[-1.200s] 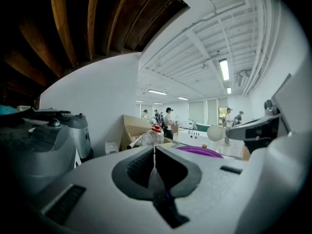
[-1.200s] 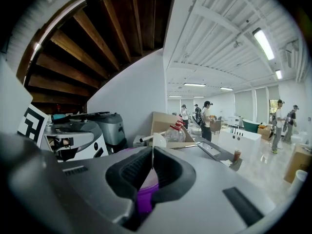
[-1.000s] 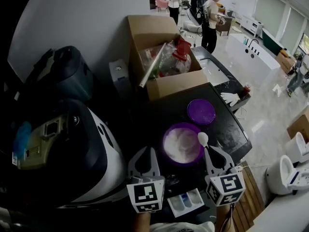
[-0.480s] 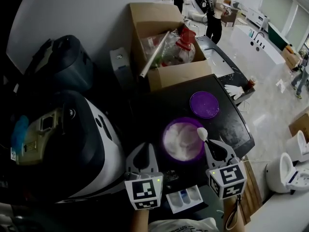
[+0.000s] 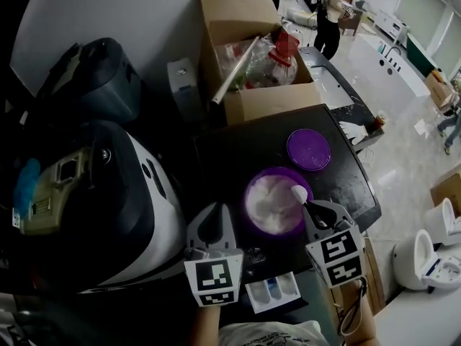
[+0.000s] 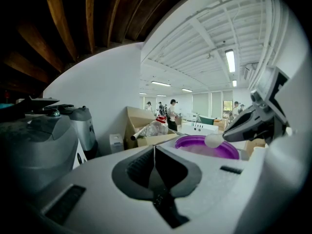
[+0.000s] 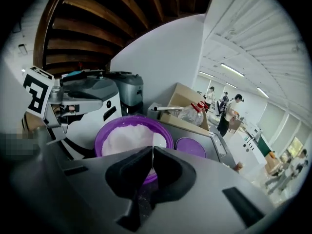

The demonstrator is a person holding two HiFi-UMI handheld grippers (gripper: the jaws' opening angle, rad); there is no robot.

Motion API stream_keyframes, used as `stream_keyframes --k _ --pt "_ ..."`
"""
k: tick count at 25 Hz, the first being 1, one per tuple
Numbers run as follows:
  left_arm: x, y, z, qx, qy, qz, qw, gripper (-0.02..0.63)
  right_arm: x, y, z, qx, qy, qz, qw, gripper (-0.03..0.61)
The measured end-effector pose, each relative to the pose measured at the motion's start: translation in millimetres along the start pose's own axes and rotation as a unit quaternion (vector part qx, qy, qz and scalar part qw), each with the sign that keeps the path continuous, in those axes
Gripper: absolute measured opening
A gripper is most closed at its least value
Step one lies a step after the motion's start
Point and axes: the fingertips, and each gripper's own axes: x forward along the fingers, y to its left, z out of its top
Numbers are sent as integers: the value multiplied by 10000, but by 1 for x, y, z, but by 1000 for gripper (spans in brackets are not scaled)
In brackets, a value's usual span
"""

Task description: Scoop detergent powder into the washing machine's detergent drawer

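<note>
A purple tub (image 5: 253, 190) full of white detergent powder (image 5: 271, 205) stands on the dark washer top. My right gripper (image 5: 310, 207) is shut on the handle of a small white spoon (image 5: 298, 192), whose bowl hangs over the tub's right rim. The right gripper view has the spoon (image 7: 158, 140) above the powder (image 7: 126, 136); whether it carries powder I cannot tell. My left gripper (image 5: 211, 216) is shut and empty, just left of the tub. The white detergent drawer (image 5: 272, 293) with blue compartments stands pulled out below, between the two grippers. From the left gripper view I see the tub (image 6: 207, 147) and spoon bowl (image 6: 213, 140).
The tub's purple lid (image 5: 308, 148) lies behind it on the washer top (image 5: 230, 157). A cardboard box (image 5: 252, 49) of bottles stands at the back. A grey and white appliance (image 5: 108, 193) is at the left. People stand far off by bathtubs.
The head view has shifted a little. The spoon bowl has crept slightly inward over the tub's right rim. The left gripper has stayed beside the tub.
</note>
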Motion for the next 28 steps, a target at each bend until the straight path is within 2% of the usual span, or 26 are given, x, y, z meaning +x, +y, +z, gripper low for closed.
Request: stream_keyframes --k 4,9,13,19,28 --pt "-1 1 -3 -27 25 29 10000 9 7 2 -5 -586 377 -2 9976 20" --pt "-4 4 -6 -68 42 63 9999 9 14 2 -12 -787 716 -33 9943 20" --pt "-6 6 -8 -93 63 87 9999 9 17 7 -16 -815 904 70 9925 20" --pt "-8 8 -9 -114 73 124 9998 9 18 20 -20 -550 1009 460 9923 20" --pt "-12 8 -14 -152 95 139 9997 9 20 34 -20 -542 1121 831 9887 20"
